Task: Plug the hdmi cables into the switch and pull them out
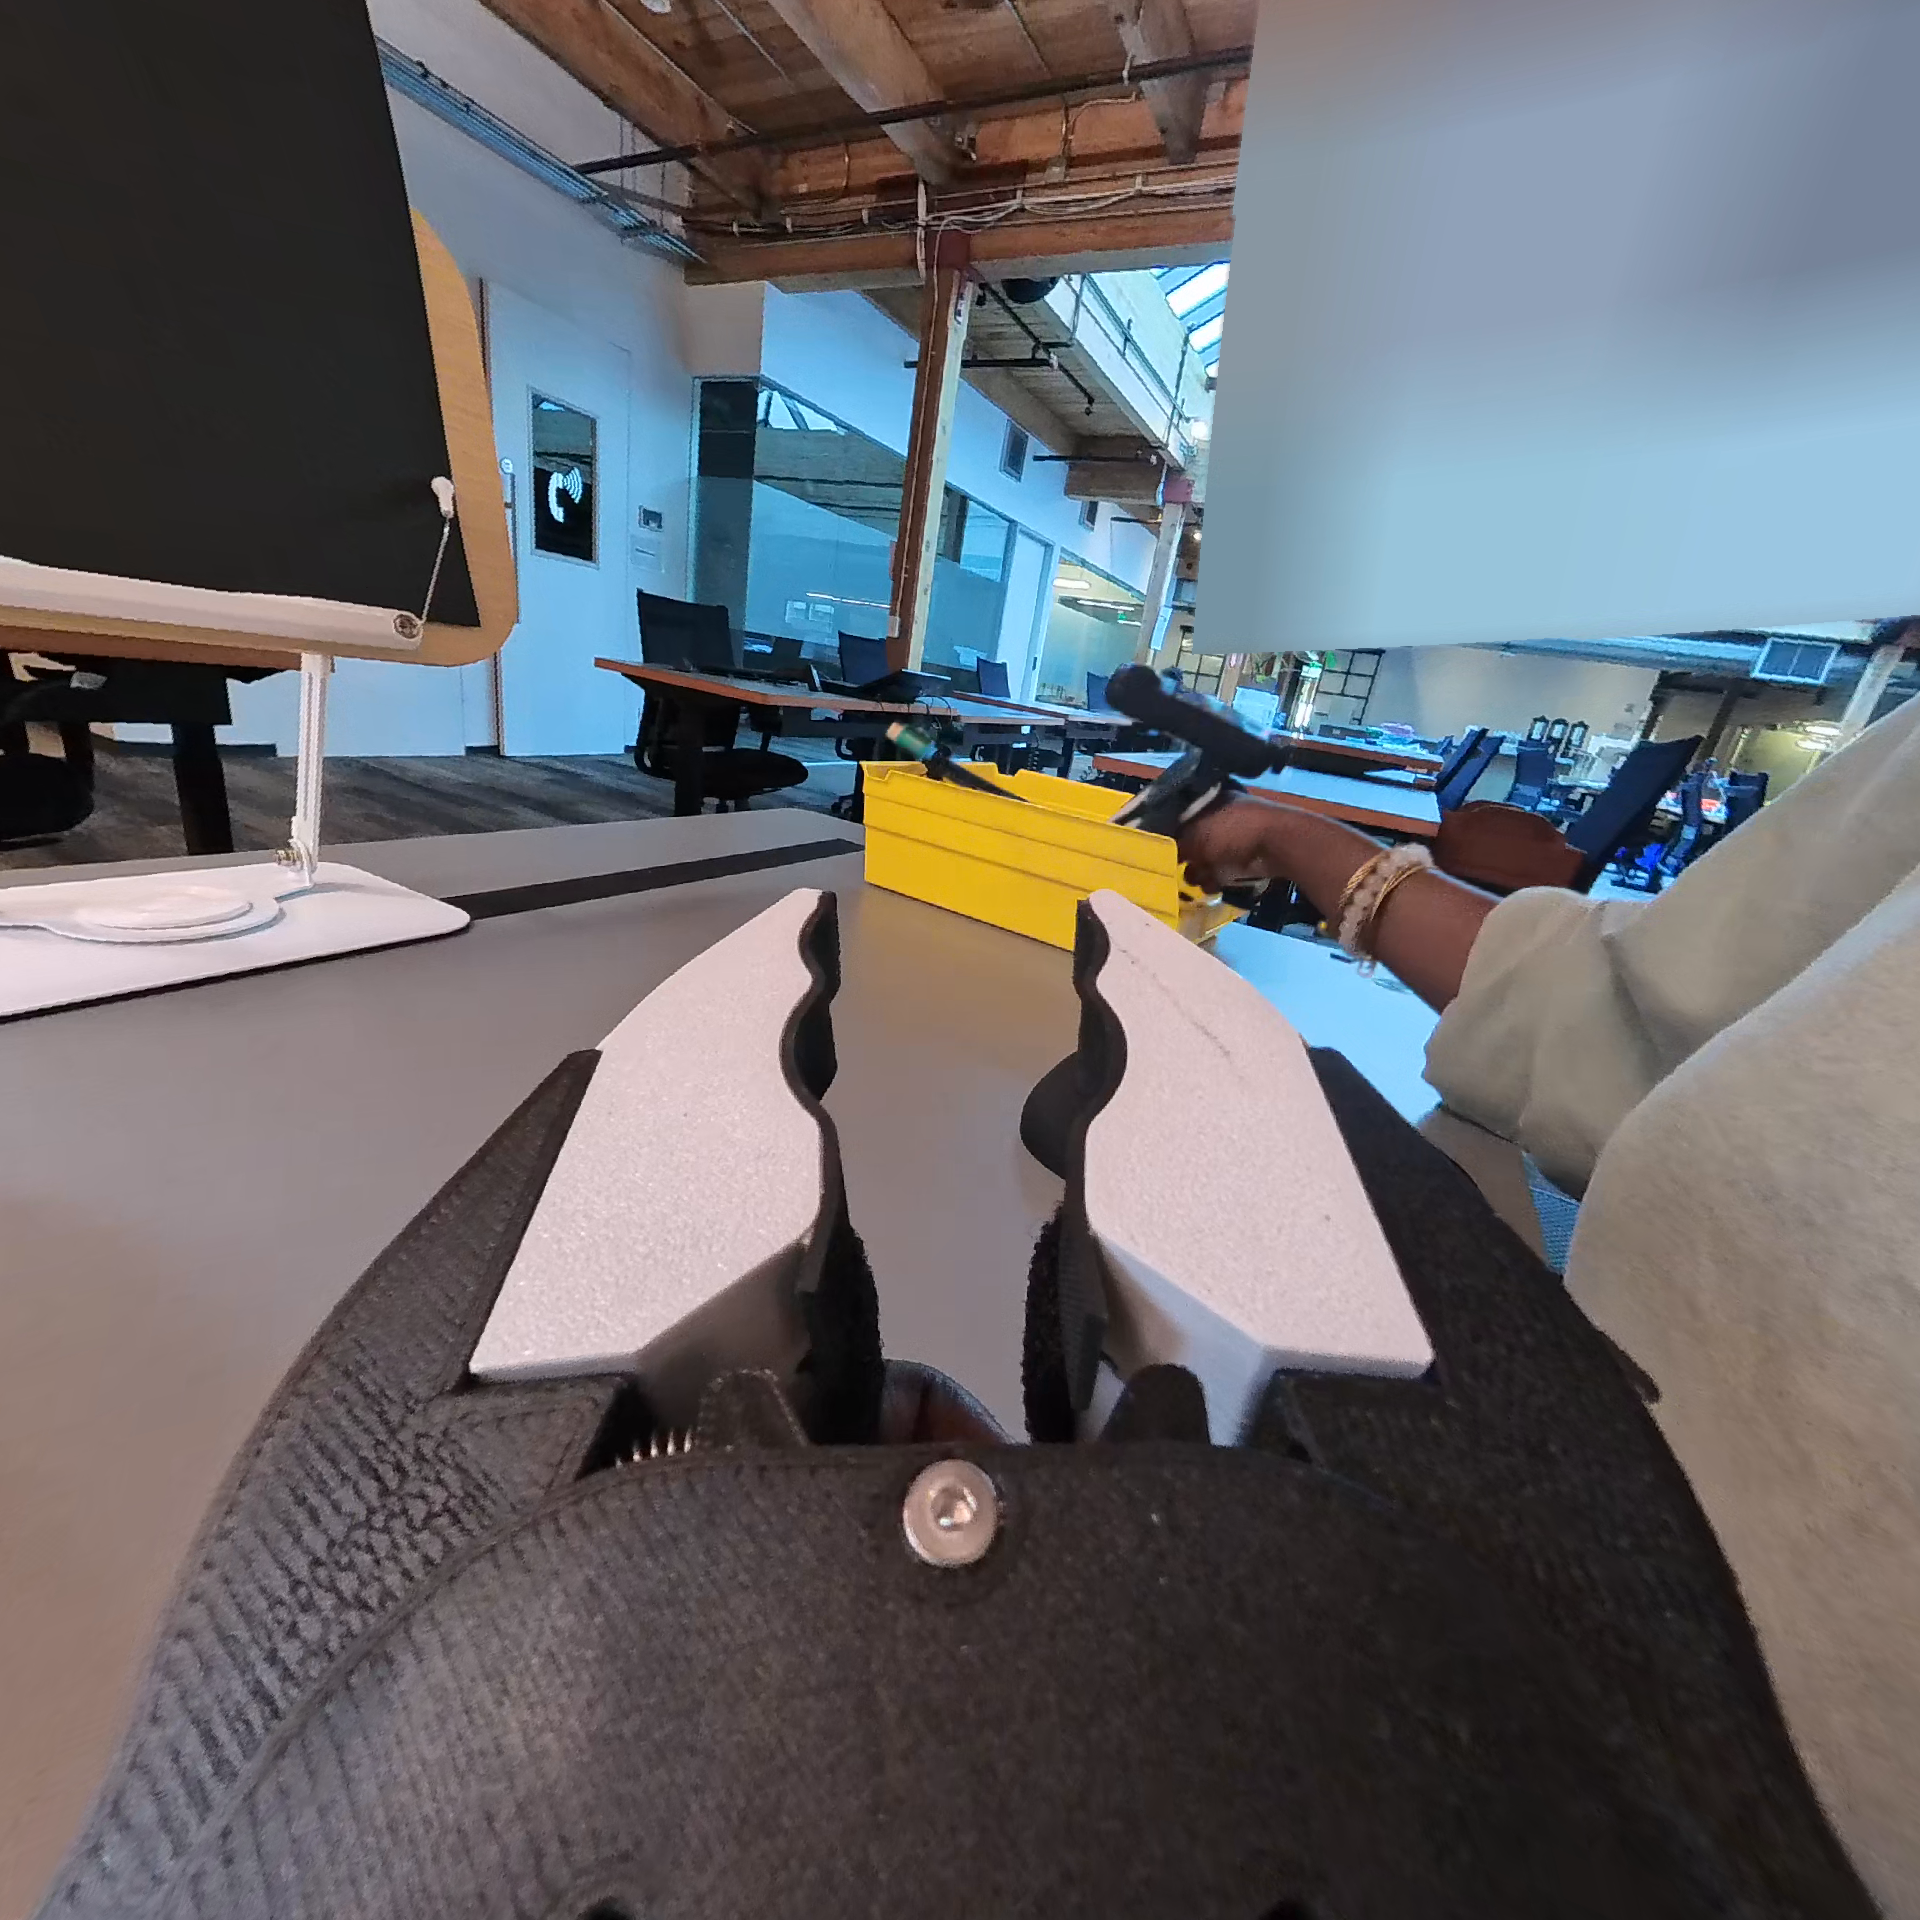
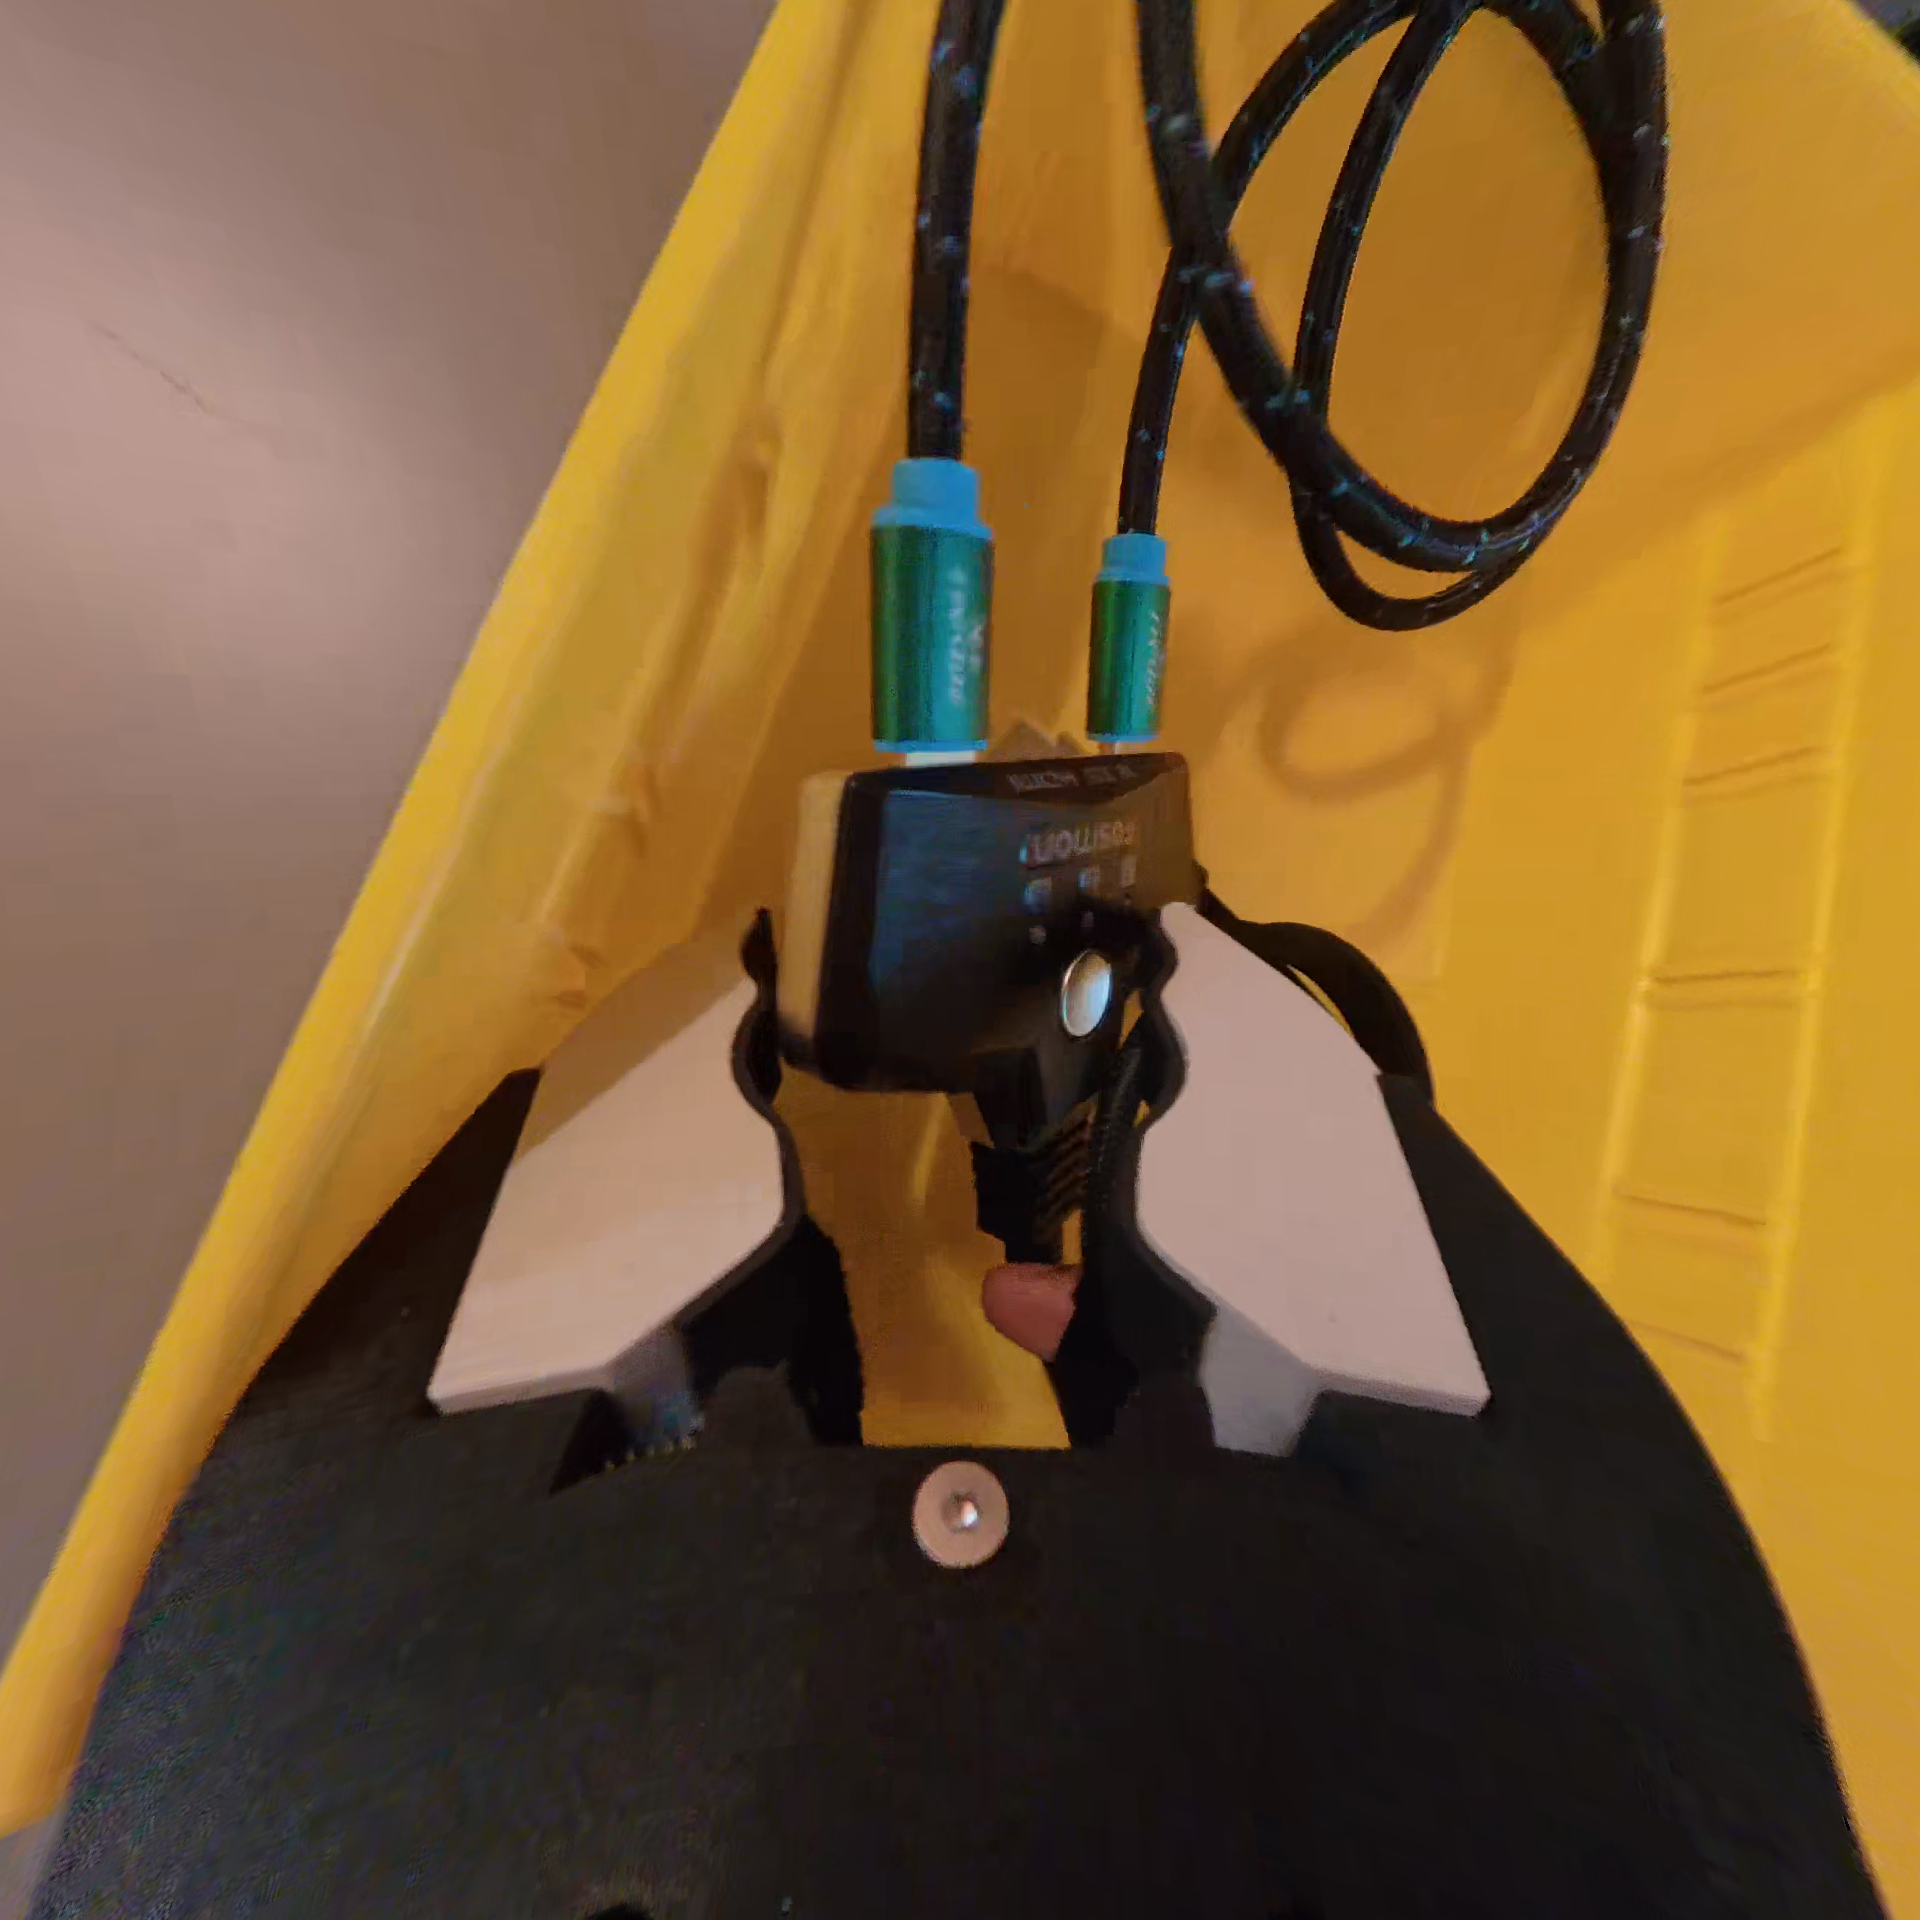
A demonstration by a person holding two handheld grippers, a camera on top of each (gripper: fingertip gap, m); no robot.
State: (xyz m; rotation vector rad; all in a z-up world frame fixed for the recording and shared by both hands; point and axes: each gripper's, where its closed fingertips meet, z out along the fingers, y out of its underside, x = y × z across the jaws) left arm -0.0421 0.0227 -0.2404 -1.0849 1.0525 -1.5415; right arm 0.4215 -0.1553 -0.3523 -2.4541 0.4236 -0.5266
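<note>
In the right wrist view my right gripper (image 2: 961,966) is shut on a black HDMI switch (image 2: 966,914) and holds it over the yellow bin (image 2: 1558,935). Two green HDMI plugs, the left plug (image 2: 930,623) and the right plug (image 2: 1127,649), sit in the switch's far edge. Their black braided cables (image 2: 1455,416) loop into the bin. In the left wrist view my left gripper (image 1: 951,935) is open and empty, low over the dark grey table (image 1: 260,1143). The right gripper (image 1: 1195,758) shows farther off above the yellow bin (image 1: 1018,852).
A white stand base (image 1: 208,925) with a dark board (image 1: 208,312) stands at the table's left. A person's sleeve (image 1: 1714,1039) fills the right side. Desks and office chairs stand beyond the table. Left tips to right tips: about 50 centimetres.
</note>
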